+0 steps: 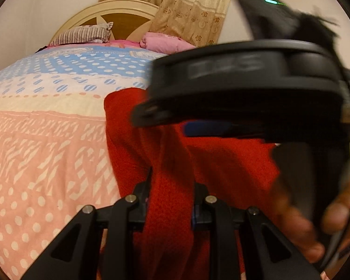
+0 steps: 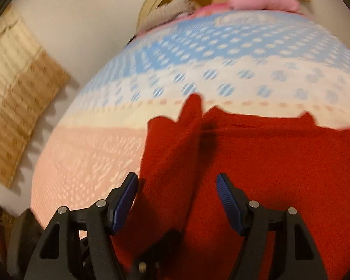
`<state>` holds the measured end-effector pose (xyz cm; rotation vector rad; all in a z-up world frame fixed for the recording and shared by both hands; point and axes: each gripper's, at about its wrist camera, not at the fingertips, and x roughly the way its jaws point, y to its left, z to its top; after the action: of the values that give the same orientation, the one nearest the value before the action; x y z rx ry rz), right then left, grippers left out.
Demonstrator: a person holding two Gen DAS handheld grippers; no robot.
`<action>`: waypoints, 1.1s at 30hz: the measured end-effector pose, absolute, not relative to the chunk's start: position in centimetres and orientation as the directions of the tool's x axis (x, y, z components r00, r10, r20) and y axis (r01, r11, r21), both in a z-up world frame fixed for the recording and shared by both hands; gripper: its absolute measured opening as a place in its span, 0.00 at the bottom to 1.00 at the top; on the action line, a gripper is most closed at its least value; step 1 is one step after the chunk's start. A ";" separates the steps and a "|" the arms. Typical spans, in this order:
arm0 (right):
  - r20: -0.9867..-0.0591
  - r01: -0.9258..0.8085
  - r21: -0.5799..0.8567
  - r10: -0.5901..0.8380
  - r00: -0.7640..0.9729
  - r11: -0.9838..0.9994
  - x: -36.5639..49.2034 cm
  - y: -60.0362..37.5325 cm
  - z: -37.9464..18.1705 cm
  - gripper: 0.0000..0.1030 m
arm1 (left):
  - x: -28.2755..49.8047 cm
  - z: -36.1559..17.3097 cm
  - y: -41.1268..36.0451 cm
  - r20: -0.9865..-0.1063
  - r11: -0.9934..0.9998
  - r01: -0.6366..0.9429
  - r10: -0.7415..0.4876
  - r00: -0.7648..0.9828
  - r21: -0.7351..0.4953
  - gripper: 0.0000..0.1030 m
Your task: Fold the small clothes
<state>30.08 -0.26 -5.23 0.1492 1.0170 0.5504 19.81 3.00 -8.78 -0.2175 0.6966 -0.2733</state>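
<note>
A red knit garment (image 1: 165,144) lies on the patterned bedspread (image 1: 46,140). My left gripper (image 1: 171,186) is shut on a bunched fold of the red garment and holds it up. The other gripper's black body (image 1: 245,88) crosses close in front, blurred, with a hand (image 1: 315,221) at the right. In the right wrist view the red garment (image 2: 268,158) spreads below my right gripper (image 2: 177,182), which is open with blue pads (image 2: 126,200) apart, just above the cloth. A raised fold of cloth (image 2: 189,116) sticks up ahead of it.
A bed with a pink, white and blue bedspread (image 2: 198,65) fills both views. At its head are a striped pillow (image 1: 84,33), a pink bundle (image 1: 165,42), a round wooden headboard (image 1: 119,16) and beige curtains (image 1: 193,7). A curtain (image 2: 18,98) hangs left of the bed.
</note>
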 end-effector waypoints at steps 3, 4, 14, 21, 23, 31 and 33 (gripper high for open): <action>-0.785 -0.448 0.325 0.502 0.363 0.833 30.7 2.5 -6.0 0.68 | 19.9 -8.9 3.6 -0.595 0.934 0.171 -0.334 0.731 -0.314 0.23; -0.787 -0.460 0.302 0.491 0.374 0.835 30.7 2.9 -6.0 0.68 | 20.0 -8.9 3.8 -0.592 0.929 0.173 -0.345 0.729 -0.328 0.23; -0.790 -0.448 0.228 0.433 0.434 0.865 30.2 2.4 -6.3 0.27 | 19.5 -7.8 3.2 -0.580 0.928 0.189 -0.351 0.735 -0.322 0.23; -0.750 -0.420 0.282 0.471 0.464 0.862 30.4 -1.6 -3.8 0.26 | 19.6 -5.1 -1.2 -0.578 0.930 0.267 -0.366 0.729 -0.253 0.23; -0.745 -0.396 0.302 0.474 0.470 0.867 30.7 -3.6 -3.5 0.26 | 19.8 -4.6 -3.0 -0.583 0.929 0.293 -0.371 0.723 -0.227 0.23; -0.746 -0.273 0.348 0.441 0.499 0.897 31.3 -12.1 -3.3 0.24 | 21.8 -3.8 -8.9 -0.606 0.899 0.407 -0.417 0.678 -0.163 0.23; -0.751 -0.244 0.350 0.427 0.504 0.904 31.6 -14.1 -3.4 0.23 | 22.3 -3.9 -10.3 -0.619 0.894 0.422 -0.417 0.666 -0.149 0.23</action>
<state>31.57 -14.08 -3.40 0.2084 0.9615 0.4086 22.28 -10.26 -3.87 0.0077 0.6963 -0.4737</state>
